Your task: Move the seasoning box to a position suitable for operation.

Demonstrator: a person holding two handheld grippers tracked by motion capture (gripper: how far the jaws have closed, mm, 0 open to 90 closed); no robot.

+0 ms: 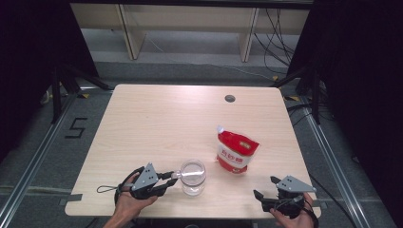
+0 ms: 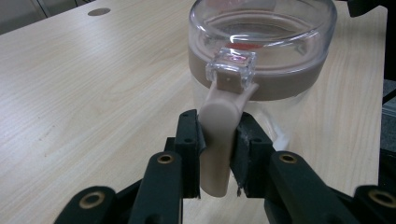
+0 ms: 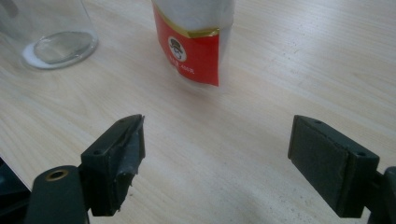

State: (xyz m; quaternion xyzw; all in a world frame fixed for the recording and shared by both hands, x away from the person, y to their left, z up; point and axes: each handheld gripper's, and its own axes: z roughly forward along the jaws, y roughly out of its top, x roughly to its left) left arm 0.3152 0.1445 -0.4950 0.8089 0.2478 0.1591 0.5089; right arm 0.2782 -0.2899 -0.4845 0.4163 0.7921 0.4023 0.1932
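Between left gripper [image 2: 215, 140] pads: jar handle [image 2: 218, 135].

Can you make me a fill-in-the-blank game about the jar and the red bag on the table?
1. The left gripper has its fingers shut on the jar's ____.
2. The right gripper has its fingers ____, holding nothing.
3. The pouch standing beside the clear jar is white and ____.
4. Jar and pouch both rest on a wooden ____.

Missing words: handle; open; red; table
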